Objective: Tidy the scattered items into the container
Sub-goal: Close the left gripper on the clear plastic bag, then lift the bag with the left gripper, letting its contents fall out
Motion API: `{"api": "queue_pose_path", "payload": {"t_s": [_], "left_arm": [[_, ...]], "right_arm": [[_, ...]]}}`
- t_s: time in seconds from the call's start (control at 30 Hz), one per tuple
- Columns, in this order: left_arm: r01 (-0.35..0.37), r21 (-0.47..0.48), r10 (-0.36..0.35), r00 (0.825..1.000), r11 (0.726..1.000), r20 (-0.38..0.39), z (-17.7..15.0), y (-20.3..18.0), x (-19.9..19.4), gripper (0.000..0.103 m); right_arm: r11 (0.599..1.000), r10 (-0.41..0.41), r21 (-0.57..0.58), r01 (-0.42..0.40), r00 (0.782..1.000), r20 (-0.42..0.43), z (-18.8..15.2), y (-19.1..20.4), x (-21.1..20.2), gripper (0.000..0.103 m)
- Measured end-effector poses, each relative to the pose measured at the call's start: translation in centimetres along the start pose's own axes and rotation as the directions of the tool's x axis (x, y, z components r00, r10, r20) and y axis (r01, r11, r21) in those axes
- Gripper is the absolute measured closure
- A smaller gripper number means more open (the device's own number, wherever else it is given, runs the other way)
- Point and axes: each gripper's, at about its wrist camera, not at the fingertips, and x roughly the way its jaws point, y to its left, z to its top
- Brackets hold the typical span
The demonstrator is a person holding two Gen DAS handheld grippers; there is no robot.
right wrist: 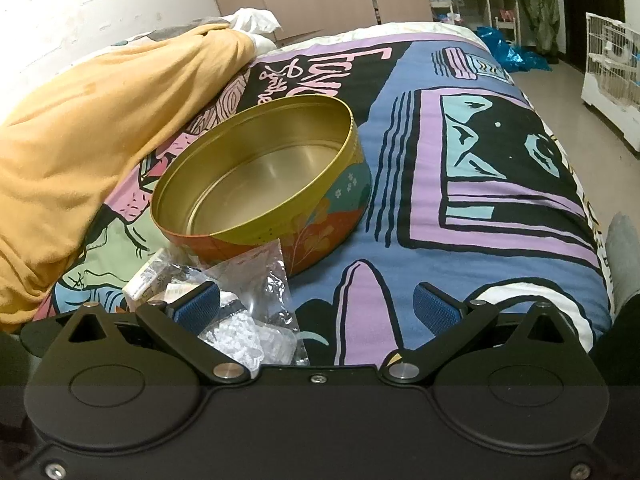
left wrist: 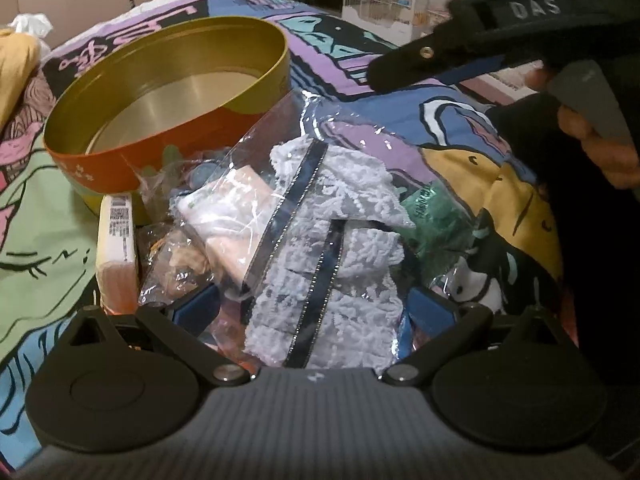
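A round gold tin [left wrist: 168, 92] with an orange patterned side stands open and empty on the bed; it also shows in the right wrist view [right wrist: 260, 176]. In front of it lies a heap of items: a clear bag of white lace with dark ribbon [left wrist: 324, 264], a cream box with a barcode [left wrist: 117, 236], pink packets [left wrist: 236, 220] and a green packet [left wrist: 432, 216]. My left gripper [left wrist: 316, 312] is open, its blue pads on either side of the lace bag. My right gripper [right wrist: 316, 308] is open and empty above the heap's edge, with the lace bag [right wrist: 256, 312] by its left pad.
The bed carries a colourful cartoon blanket [right wrist: 480, 152]. A yellow cloth [right wrist: 100, 128] is bunched at the left beside the tin. The right gripper's body [left wrist: 520, 32] and the holding hand hang at the upper right of the left wrist view. White cages [right wrist: 612, 64] stand on the floor.
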Motion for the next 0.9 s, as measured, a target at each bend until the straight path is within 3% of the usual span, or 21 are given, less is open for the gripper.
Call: {"api": "queue_pose_path", "payload": {"t_s": [0.23,0.33,0.73,0.83,0.9], "left_arm": [[0.000,-0.006,0.000,0.999,1.000,-0.043,-0.5,0.2,1.6,0.001],[0.015,-0.065,-0.020,0.997,0.998,-0.081,-1.0,0.9,2.6,0.001],[-0.020,-0.070,0.019,1.000,0.997,-0.014,-2.1,0.1,2.7,0.002],[0.000,-0.070,0.000,1.000,0.998,0.004,-2.2,-0.1,2.2,0.016],[0.044,-0.064,-0.043,0.999,0.997,0.014,-2.1,-0.3,1.9,0.043]], "right_arm": [[1.000,-0.002,0.003,0.002,1.000,-0.002,-0.1,-0.1,0.1,0.000],[1.000,-0.002,0.003,0.002,1.000,-0.001,-0.1,-0.1,0.1,0.000],[1.000,-0.002,0.004,0.002,1.000,-0.001,-0.2,-0.3,0.2,0.000],[1.000,0.000,0.008,0.000,1.000,-0.002,-0.2,-0.3,0.2,0.000],[1.000,-0.001,0.007,0.001,1.000,-0.005,-0.2,-0.3,0.3,0.000]]}}
